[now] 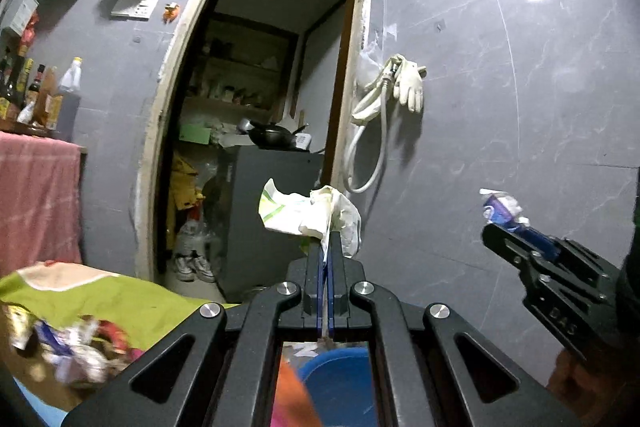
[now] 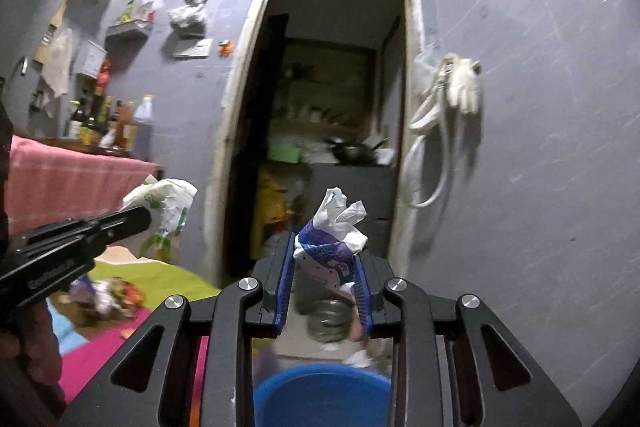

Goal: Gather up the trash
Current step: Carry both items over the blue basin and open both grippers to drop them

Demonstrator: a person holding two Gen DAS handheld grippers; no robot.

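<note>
My left gripper (image 1: 329, 235) is shut on a crumpled white plastic bag with green print (image 1: 308, 213), held level in the air before a dark doorway. Seen from the right wrist, the same bag (image 2: 166, 205) hangs off the left gripper (image 2: 140, 217) at the left. My right gripper (image 2: 325, 251) is shut on a crushed purple and white wrapper with white tissue (image 2: 332, 239); in the left wrist view that wrapper (image 1: 502, 209) sticks out of the right gripper (image 1: 496, 227) at the right. More trash (image 1: 76, 343) lies piled on a green cloth below left.
A blue basin (image 2: 324, 395) sits low under the grippers. The doorway (image 1: 264, 115) opens on a dark cabinet with a wok. White gloves and a hose (image 1: 400, 91) hang on the grey wall. A pink cloth and bottles (image 1: 36, 91) stand at left.
</note>
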